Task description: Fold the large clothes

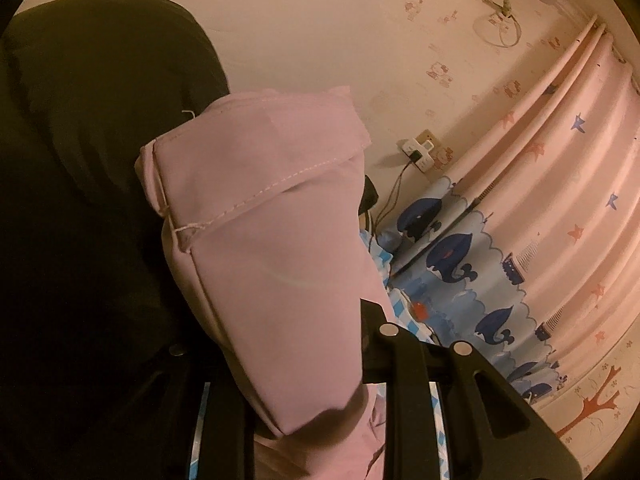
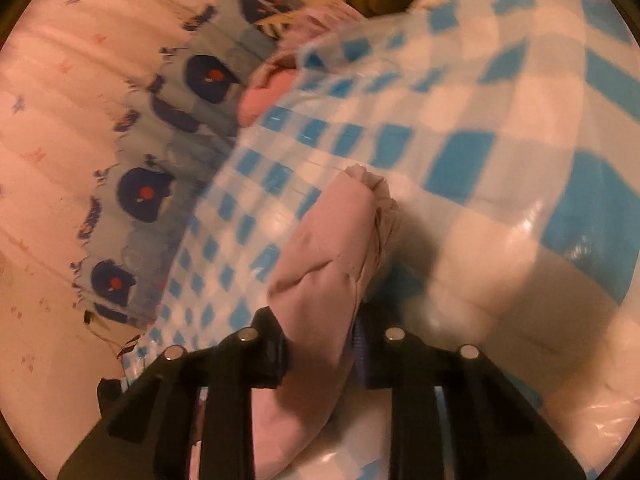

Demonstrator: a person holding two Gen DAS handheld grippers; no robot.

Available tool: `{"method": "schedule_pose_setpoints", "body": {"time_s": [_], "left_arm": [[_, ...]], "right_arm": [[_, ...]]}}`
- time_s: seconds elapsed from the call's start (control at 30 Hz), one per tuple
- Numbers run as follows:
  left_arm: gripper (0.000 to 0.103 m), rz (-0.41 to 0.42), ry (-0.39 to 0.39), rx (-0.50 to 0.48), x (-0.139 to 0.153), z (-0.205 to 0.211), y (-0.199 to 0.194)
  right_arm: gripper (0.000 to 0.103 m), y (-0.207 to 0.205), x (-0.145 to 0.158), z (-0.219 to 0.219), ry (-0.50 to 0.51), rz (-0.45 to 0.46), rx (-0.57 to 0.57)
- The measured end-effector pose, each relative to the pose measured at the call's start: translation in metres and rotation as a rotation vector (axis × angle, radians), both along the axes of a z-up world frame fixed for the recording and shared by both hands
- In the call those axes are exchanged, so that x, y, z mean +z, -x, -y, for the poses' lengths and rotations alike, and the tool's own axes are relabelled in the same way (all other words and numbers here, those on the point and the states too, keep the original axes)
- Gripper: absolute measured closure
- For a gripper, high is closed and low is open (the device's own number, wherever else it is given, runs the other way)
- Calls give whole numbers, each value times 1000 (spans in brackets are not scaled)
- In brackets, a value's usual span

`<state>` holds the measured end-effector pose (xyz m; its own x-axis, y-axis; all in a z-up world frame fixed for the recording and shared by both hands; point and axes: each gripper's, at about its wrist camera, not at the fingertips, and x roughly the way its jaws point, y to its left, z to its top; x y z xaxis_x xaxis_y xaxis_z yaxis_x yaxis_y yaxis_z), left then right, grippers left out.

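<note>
Your left gripper point(image 1: 320, 364) was clamped on the pink garment's point(image 1: 264, 216) hemmed corner; your right gripper point(image 2: 324, 344) pinched a bunched fold above the blue-checked plastic sheet point(image 2: 500, 112).

both wrist views look close along their fingers, sharing the whale curtain point(image 1: 452, 256).

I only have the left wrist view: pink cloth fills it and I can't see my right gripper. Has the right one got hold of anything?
Observer: Yes, the right gripper is shut on a bunched part of the pink garment.
Operator: What's under it?
Observer: A blue and white checked sheet, glossy like plastic.
Operator: Any more pink cloth over there?
Observer: A pink fold lies at the sheet's far edge, by the whale-print curtain.
</note>
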<state>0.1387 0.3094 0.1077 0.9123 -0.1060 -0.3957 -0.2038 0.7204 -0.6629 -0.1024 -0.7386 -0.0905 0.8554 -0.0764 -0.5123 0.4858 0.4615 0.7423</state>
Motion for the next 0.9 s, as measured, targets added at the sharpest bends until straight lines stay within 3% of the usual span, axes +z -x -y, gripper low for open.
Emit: {"method": "schedule_pose_setpoints", "body": {"time_s": [0.23,0.33,0.47,0.6,0.73,0.9], "left_arm": [[83,11,36,-54,1,-5,1],[83,21,44,-87,3,-6,1],[83,30,68,-126,2,-10,1],[83,39,119,-164,-3,-17,0],[83,53,133,-198,-6,-17,-3],[83,67,155,-231,-12,-22,0]], "right_arm": [[81,-13,82,-37,70,210,72],[81,-36,129,-80,97,321,157],[81,-87,191,-178,139,440,339],[81,-141,227,-296,179,502,525],[81,-184,228,-404,201,493,678],[82,-226,180,-529,219,387,834]]}}
